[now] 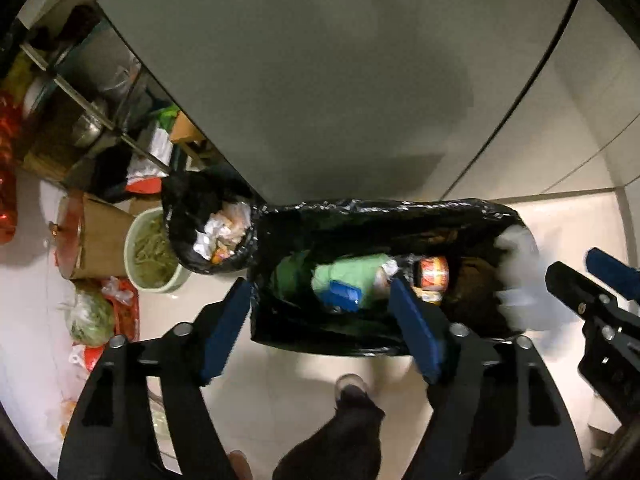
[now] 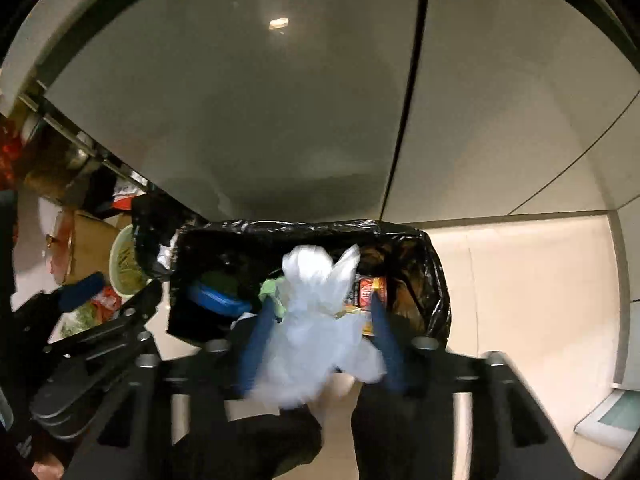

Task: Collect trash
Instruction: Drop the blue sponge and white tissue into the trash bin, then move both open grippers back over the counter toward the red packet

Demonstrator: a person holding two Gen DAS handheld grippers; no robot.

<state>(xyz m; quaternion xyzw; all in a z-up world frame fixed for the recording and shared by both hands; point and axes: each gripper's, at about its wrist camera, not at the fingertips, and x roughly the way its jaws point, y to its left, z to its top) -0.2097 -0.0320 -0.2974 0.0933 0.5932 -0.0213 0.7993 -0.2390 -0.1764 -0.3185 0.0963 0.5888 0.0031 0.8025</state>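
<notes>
No legible text was found. Print is visible on the red-and-orange snack packet (image 1: 434, 274) (image 2: 370, 290) inside the black-lined rectangular bin (image 1: 360, 206) (image 2: 280, 226), but blurred beyond reading.

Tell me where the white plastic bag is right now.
In the right wrist view the white plastic bag sits between the right gripper's blue fingers, over the black-lined bin.

Lined bin (image 1: 376, 216) against wall; smaller bin (image 1: 208, 224) beside, left.

I get dim, warm indoor light, one lamp glare on the grey panel (image 2: 279, 23), a motion-smeared white plastic bag (image 2: 320, 320), and black, bent fisheye corners.
</notes>
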